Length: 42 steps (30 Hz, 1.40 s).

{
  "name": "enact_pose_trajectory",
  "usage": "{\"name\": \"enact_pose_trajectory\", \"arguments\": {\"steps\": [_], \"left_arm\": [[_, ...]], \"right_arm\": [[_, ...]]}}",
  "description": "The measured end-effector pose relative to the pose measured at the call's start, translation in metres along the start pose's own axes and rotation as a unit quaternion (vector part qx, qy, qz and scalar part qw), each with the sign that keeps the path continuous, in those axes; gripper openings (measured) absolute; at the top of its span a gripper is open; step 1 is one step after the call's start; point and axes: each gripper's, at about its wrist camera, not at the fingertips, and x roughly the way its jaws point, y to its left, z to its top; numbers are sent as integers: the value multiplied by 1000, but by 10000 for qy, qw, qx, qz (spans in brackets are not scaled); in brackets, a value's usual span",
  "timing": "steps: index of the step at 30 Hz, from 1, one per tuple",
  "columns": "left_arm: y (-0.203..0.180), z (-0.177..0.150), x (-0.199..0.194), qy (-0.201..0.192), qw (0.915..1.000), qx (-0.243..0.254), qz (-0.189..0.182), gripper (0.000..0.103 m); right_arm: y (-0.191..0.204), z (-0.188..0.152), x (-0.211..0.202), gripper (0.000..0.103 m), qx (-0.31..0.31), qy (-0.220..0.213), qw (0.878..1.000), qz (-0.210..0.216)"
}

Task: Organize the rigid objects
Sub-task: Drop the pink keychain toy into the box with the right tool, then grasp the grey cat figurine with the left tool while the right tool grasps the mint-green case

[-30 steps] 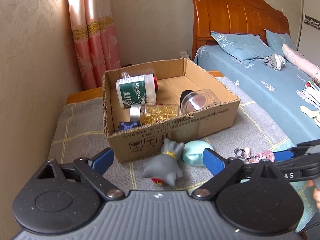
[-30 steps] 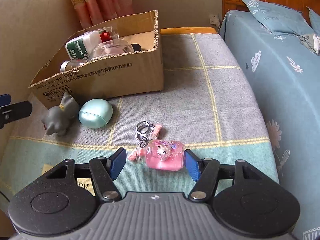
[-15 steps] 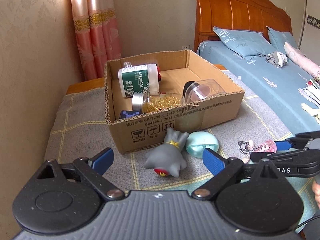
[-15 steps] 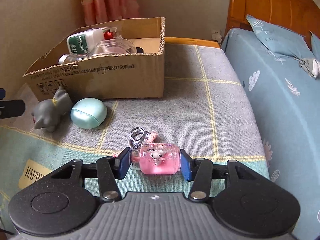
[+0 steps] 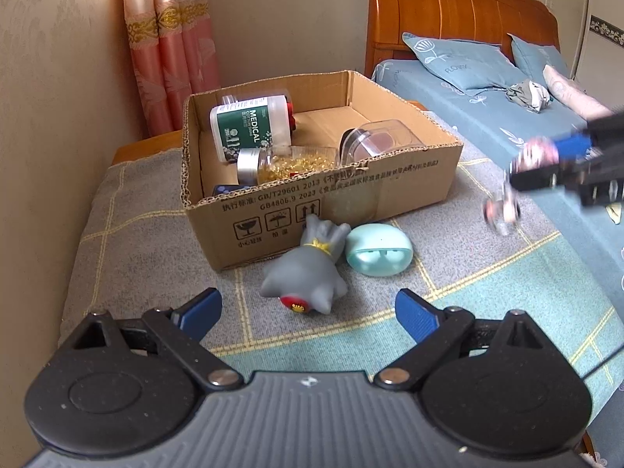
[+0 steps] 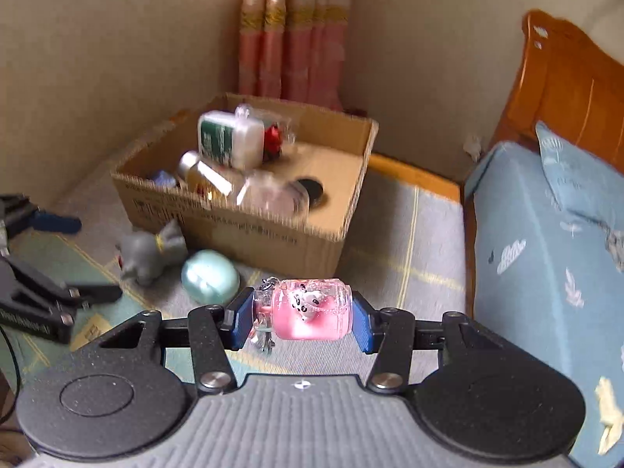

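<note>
Between the blue pads of the right tool (image 6: 300, 321) sits a pink keychain bottle (image 6: 312, 314), gripped end to end and lying sideways, lifted clear of the table (image 6: 401, 234). It is clear plastic, pink in its lower half, with a small white spotted figure floating inside; a metal ring and chain (image 6: 263, 333) dangle from its left end, partly hidden behind the left pad. From the left wrist view the same bottle is only a pink blur at the right edge, its ring smeared by motion.

The left tool (image 5: 308, 312) stands wide, holding nothing, above the checked cloth of the table. Just past it a grey toy cat (image 5: 308, 273) lies on its side, its face turned away and a red tag at its base too small to read. A mint oval case (image 5: 378, 249) rests just beside the cat, on its right.

Behind both, touching the cat's ears, is a cardboard box (image 5: 331, 202). Inside lie a green-labelled white bottle (image 5: 249, 128), a jar of yellow capsules (image 5: 288, 162) with a silver lid, and a clear round container (image 5: 376, 142); a dark blue item (image 5: 226, 189) is mostly hidden by the front wall. Seen from the right wrist, the box contents are blurred.

Farther off are a pink curtain (image 5: 171, 39) and a bed (image 5: 487, 109) with a wooden headboard.
</note>
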Motion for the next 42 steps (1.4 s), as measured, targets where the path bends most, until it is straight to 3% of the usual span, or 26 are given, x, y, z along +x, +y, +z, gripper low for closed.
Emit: {"name": "enact_pose_trajectory", "arguments": {"steps": [8, 13, 17, 18, 19, 20, 22, 23, 33, 42], "left_arm": [[2, -6, -1, 43, 10000, -26, 47, 95], [8, -9, -6, 46, 9997, -141, 171, 95], [16, -14, -11, 57, 9991, -281, 314, 95], [18, -15, -12, 64, 9989, -304, 349, 95], [20, -17, -13, 76, 9987, -330, 380, 95], [22, -19, -14, 94, 9985, -360, 403, 95], [27, -21, -14, 119, 9981, -405, 445, 95], [29, -22, -14, 125, 9980, -420, 464, 95], [33, -25, -15, 128, 9977, -460, 487, 95], [36, -27, -17, 104, 9967, -504, 627, 96]], "right_arm": [[-12, 82, -3, 56, -382, -438, 9982, 148], [-18, 133, 45, 55, -370, -200, 9980, 463], [-16, 161, 91, 56, -313, -50, 9992, 256], [-18, 165, 101, 56, -220, -14, 9994, 269], [-20, 167, 109, 64, -159, 6, 9994, 323], [-21, 168, 112, 70, -120, 36, 9993, 345], [-23, 165, 111, 99, -31, -64, 9994, 336], [-23, 161, 107, 102, -23, -143, 9992, 378], [-14, 128, 60, 103, -308, -213, 9988, 325], [4, 65, 40, 103, 77, 31, 9990, 443]]}}
